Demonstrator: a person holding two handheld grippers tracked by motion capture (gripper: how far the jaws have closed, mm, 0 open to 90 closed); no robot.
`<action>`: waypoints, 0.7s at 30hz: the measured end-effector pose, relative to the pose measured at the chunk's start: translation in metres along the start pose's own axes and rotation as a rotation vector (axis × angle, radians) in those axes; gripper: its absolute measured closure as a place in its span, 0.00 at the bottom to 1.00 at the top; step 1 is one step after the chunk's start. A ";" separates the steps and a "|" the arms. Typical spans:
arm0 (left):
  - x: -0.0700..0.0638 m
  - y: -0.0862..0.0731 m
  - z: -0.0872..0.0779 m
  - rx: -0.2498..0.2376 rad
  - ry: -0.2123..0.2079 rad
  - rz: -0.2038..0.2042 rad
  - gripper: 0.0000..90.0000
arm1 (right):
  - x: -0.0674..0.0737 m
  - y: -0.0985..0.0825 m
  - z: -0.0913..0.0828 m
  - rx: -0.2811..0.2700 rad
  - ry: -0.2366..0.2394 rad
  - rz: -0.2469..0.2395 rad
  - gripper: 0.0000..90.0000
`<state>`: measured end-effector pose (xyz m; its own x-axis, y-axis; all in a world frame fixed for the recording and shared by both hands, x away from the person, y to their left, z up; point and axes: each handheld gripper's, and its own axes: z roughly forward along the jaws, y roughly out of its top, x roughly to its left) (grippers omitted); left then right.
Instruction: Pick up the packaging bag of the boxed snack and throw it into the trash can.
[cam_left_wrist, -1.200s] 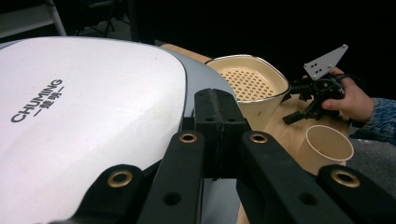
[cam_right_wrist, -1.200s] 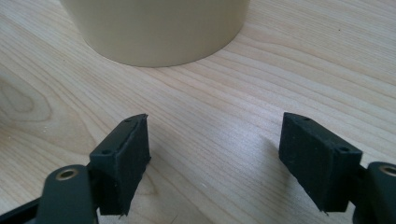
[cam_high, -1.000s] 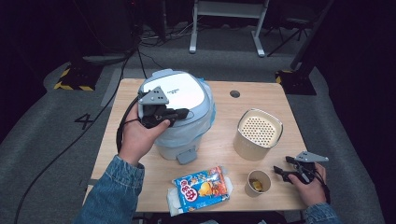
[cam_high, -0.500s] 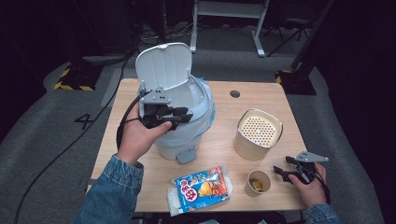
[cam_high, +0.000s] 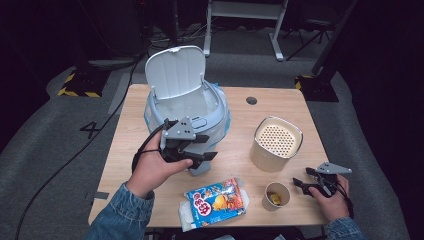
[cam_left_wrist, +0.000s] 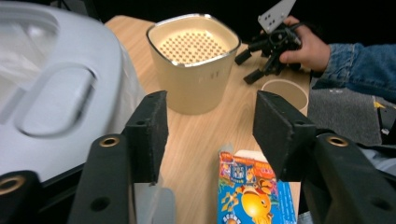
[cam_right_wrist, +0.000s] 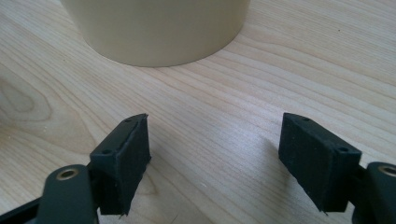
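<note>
I have the pale blue bin (cam_high: 187, 112) standing at the table's (cam_high: 280, 107) far left, its lid (cam_high: 175, 72) tipped upright at the back and the mouth open. My left gripper (cam_high: 192, 150) hangs at the bin's near wall, beside the latch button; its jaws have just been opening and nothing sits between them. The snack packet (cam_high: 215, 202) lies flat at the near edge, just below and right of that gripper, long axis running left to right. My right gripper (cam_high: 307, 184) rests by the paper cup (cam_high: 276, 196), jaws apart and bare, farther from the packet. I judge the left hand is the nearer one for it.
</note>
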<state>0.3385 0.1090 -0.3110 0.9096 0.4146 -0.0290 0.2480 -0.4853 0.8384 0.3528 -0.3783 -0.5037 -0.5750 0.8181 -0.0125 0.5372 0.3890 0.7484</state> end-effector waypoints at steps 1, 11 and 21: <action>-0.001 -0.004 0.004 0.008 -0.001 -0.004 0.48 | 0.000 0.000 0.000 0.000 0.001 0.000 0.28; -0.002 -0.045 0.041 0.073 -0.054 -0.050 0.46 | 0.000 0.000 0.000 0.000 0.001 0.000 0.28; 0.006 -0.081 0.074 0.144 -0.081 -0.107 0.49 | 0.000 0.000 0.000 0.001 0.001 0.000 0.28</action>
<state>0.3485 0.0937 -0.4196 0.8979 0.4090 -0.1626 0.3846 -0.5494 0.7418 0.3529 -0.3784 -0.5037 -0.5761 0.8173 -0.0117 0.5374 0.3895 0.7480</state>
